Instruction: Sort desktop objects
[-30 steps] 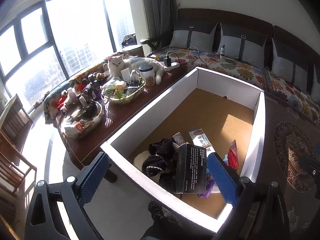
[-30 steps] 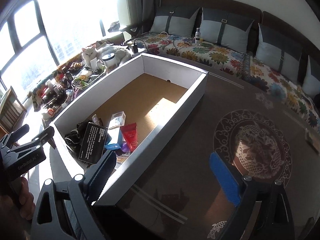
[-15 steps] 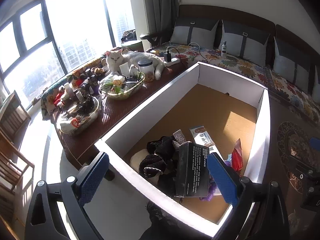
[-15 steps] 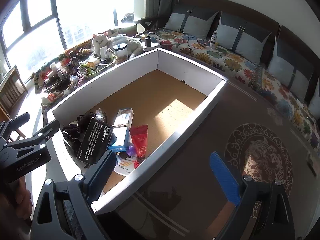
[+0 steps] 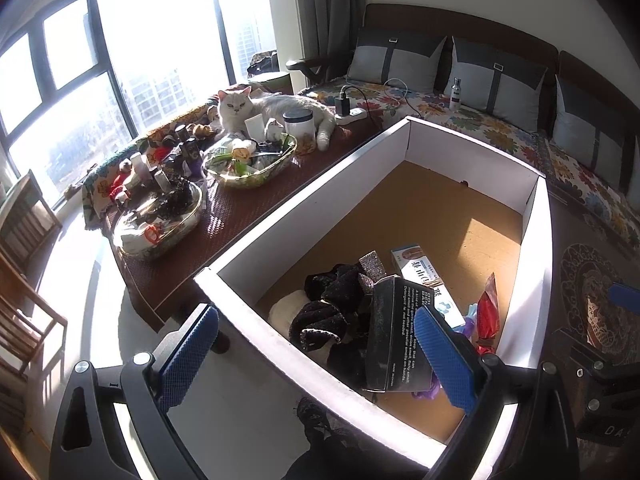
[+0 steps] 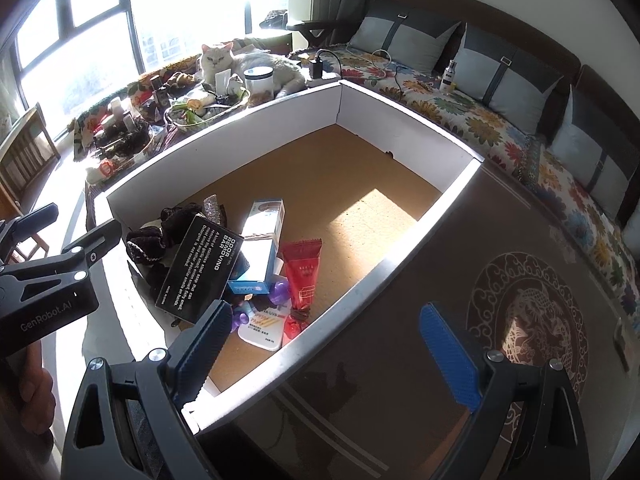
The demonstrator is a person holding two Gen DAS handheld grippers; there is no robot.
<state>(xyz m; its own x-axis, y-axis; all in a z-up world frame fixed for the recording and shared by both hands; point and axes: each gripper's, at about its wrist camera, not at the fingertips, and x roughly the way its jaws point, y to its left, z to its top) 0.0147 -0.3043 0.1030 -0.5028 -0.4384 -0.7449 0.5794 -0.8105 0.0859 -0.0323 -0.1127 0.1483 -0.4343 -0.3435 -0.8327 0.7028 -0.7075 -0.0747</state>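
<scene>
A big white-walled box [image 5: 304,200] with a cork floor holds a heap at its near end: a black carton [image 5: 396,340] printed "ODOR REMOVING BAR", a blue-white carton [image 5: 424,276], a red tube [image 5: 486,316] and black fuzzy cloth [image 5: 332,304]. My left gripper [image 5: 316,360] hangs open and empty over the box's near wall. The right wrist view shows the same box [image 6: 360,284], black carton [image 6: 200,268], blue-white carton [image 6: 262,240], red tube [image 6: 304,272], a purple item [image 6: 278,292] and a white packet [image 6: 262,328]. My right gripper [image 6: 326,350] is open and empty above the box's near right corner.
A white cat [image 5: 256,108] lies on a low side table behind two glass bowls [image 5: 252,160] of small items. A flowered sofa [image 5: 500,136] with grey cushions runs along the back. Right of the box is a dark tabletop with a dragon medallion [image 6: 528,320]. The left gripper's body [image 6: 52,264] shows at the left edge.
The right gripper has moved left, from over the dark tabletop to the box's near corner. The left gripper has shifted slightly closer to the box. Both stay open.
</scene>
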